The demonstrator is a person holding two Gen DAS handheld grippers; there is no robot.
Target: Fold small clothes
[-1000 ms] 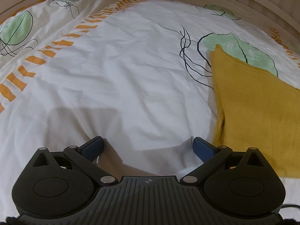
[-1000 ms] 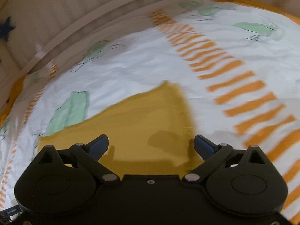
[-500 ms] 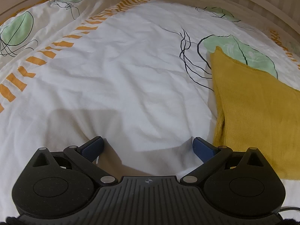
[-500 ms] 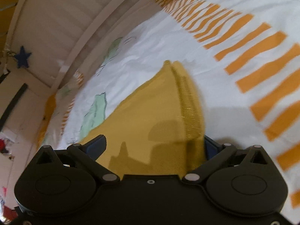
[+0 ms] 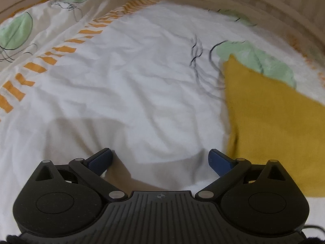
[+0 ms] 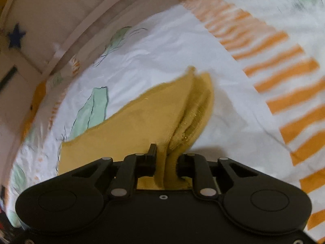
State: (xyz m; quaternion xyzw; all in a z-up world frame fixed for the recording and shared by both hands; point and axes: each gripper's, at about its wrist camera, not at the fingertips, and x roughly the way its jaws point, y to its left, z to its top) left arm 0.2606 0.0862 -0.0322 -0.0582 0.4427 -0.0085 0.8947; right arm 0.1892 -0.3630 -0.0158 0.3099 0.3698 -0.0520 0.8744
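Mustard-yellow knitted garment (image 6: 130, 126) lies on the bed, spread over the white bedsheet printed with green leaves and orange stripes (image 5: 142, 85). Its near edge is bunched into a ridge of folds that rises off the sheet and runs between the jaws of the right gripper (image 6: 166, 162). Those jaws are closing, and the black fingers (image 6: 151, 158) already press on the gathered yellow fabric from both sides. Beyond the ridge, the rest of the garment lies flat on the sheet, tapering to a corner that points toward the orange stripes.

From the left wrist view, the same garment (image 5: 270, 122) sits to one side of the left gripper (image 5: 160, 160) — its jaws stand wide apart, with only wrinkled white sheet between the blue pads (image 5: 219, 160). One pad is just beside the garment's edge.
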